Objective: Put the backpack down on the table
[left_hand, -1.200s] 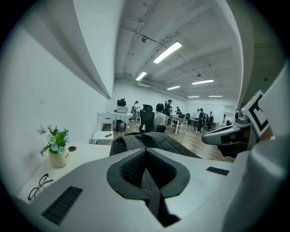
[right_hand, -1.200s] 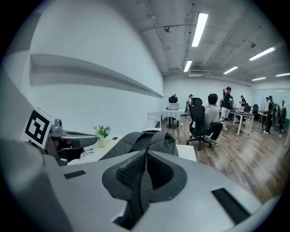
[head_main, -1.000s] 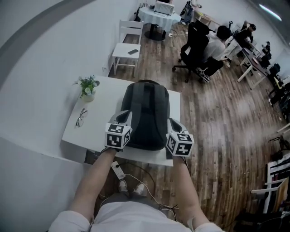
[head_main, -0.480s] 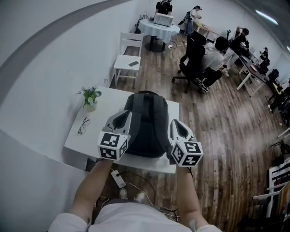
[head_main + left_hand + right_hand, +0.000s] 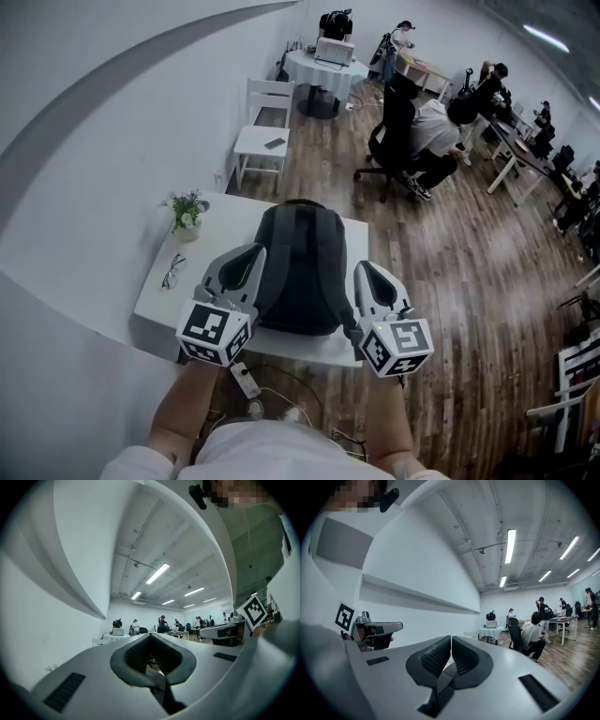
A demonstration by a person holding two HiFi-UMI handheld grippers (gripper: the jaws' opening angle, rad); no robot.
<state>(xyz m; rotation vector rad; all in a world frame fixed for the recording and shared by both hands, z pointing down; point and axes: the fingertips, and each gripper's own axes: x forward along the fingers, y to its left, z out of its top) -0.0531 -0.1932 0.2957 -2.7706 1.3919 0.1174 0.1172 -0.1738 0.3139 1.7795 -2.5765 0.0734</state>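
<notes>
Now that both grippers have risen clear of it, the backpack (image 5: pixel 298 267) lies flat on the surface (image 5: pixel 214 236), seemingly delivered. The left gripper (image 5: pixel 242 265) is slightly parted and empty, and the right gripper (image 5: pixel 373 284) is pinched together on nothing.

Matt cloth is recorded on the dark grey backpack (image 5: pixel 298 267), a smooth finish on the white table (image 5: pixel 220 225), wood grain on the plank floor (image 5: pixel 450 281).

One backpack (image 5: pixel 300 267), one table (image 5: pixel 217 223).
</notes>
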